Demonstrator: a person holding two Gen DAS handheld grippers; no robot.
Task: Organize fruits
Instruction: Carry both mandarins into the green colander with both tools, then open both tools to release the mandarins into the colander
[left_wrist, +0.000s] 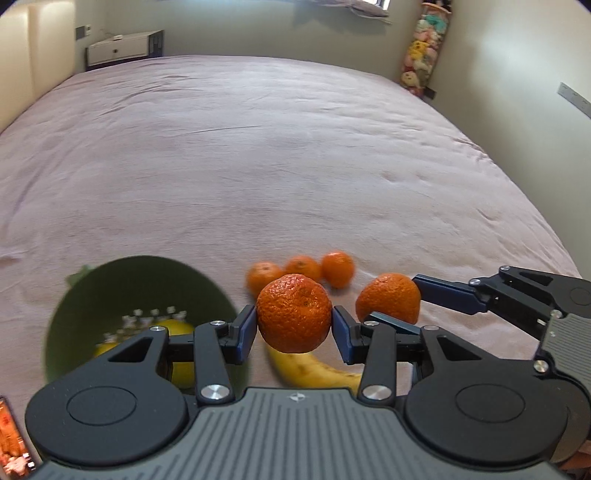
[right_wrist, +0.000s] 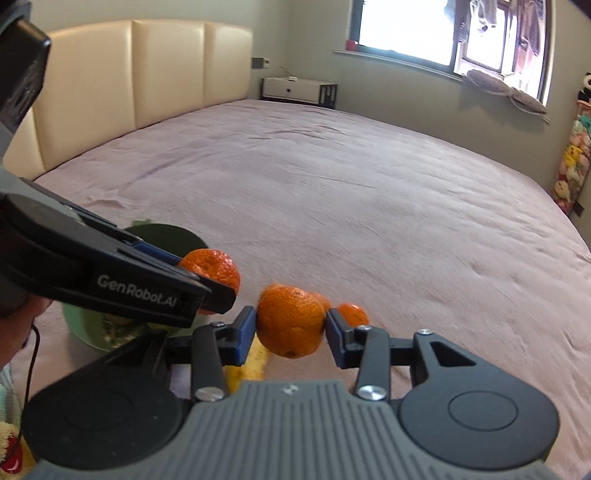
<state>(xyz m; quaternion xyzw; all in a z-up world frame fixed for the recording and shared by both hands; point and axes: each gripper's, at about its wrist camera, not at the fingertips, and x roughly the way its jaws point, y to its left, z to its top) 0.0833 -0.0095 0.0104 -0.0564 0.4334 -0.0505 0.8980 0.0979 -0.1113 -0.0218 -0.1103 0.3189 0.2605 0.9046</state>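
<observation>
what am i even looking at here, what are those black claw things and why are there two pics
The black claws are two hand-held grippers; a person holds one in each hand, and there is no robot arm. Each carries a wide-angle camera looking forward along its two fingers, so you get one picture per gripper.

In the left camera's picture, the left gripper is shut on a mandarin. The right gripper comes in from the right edge, clamped on another one.

The right camera's picture shows the same moment from the other hand: the right gripper with its mandarin, and the left gripper entering at the left.

Below them is a bed with a pink cover. On it lie three more mandarins, a banana and a green bowl with yellow fruit inside.
</observation>
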